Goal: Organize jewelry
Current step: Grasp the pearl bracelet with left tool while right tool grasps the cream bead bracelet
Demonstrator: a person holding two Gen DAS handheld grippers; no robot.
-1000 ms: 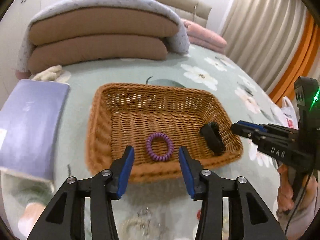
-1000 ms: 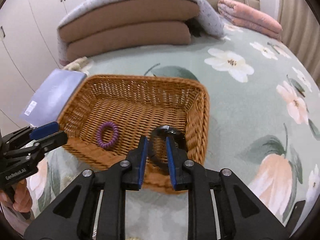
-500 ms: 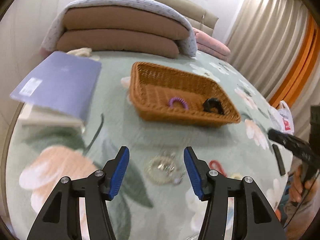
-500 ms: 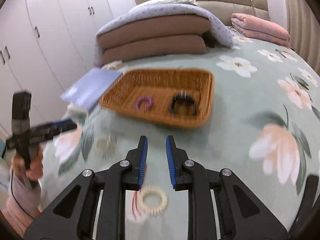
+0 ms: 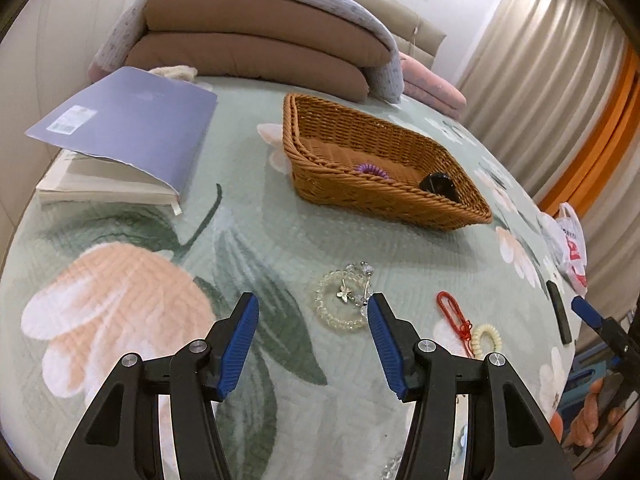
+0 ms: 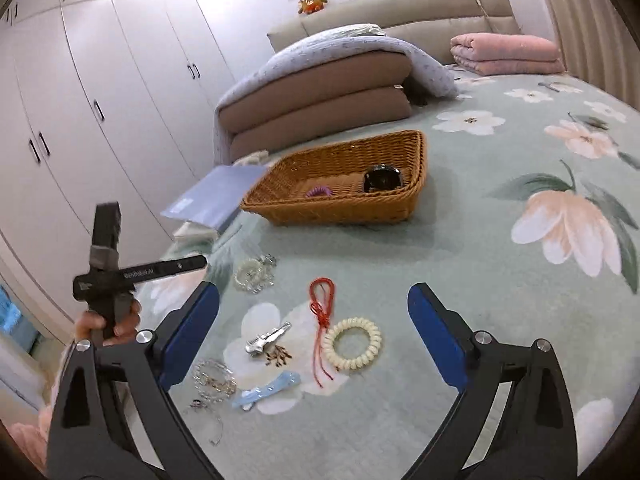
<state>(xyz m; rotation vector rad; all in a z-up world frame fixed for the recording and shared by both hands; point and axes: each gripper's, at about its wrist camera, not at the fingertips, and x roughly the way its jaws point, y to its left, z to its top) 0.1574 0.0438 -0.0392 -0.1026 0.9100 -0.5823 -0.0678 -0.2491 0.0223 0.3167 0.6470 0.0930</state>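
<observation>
A wicker basket (image 5: pixel 400 200) (image 6: pixel 320 212) on the floral bedspread holds a purple coil hair tie (image 5: pixel 370 169) (image 6: pixel 319 191) and a black bangle (image 5: pixel 438 184) (image 6: pixel 382 178). My left gripper (image 5: pixel 313 316) is open and empty, just short of a clear bead bracelet (image 5: pixel 344 300) (image 6: pixel 253 272). My right gripper (image 6: pixel 314 316) is wide open and empty above a red cord (image 6: pixel 322 312) (image 5: pixel 454 314) and a cream coil hair tie (image 6: pixel 352 343) (image 5: pixel 486 338). A silver hair clip (image 6: pixel 267 339), a blue clip (image 6: pixel 266 394) and a bead chain (image 6: pixel 212 380) lie nearby.
A purple notebook on a book (image 5: pixel 124 136) lies left of the basket. Stacked brown cushions under a blanket (image 5: pixel 256 48) sit behind. A folded pink quilt (image 6: pixel 508 54) lies at the back right. A black flat object (image 5: pixel 558 316) and a plastic bag (image 5: pixel 572 244) sit at the bed's right edge.
Both grippers pulled back from the basket toward the jewelry on the bedspread. My right gripper let go of the black bangle, now in the basket, and has opened wide.
</observation>
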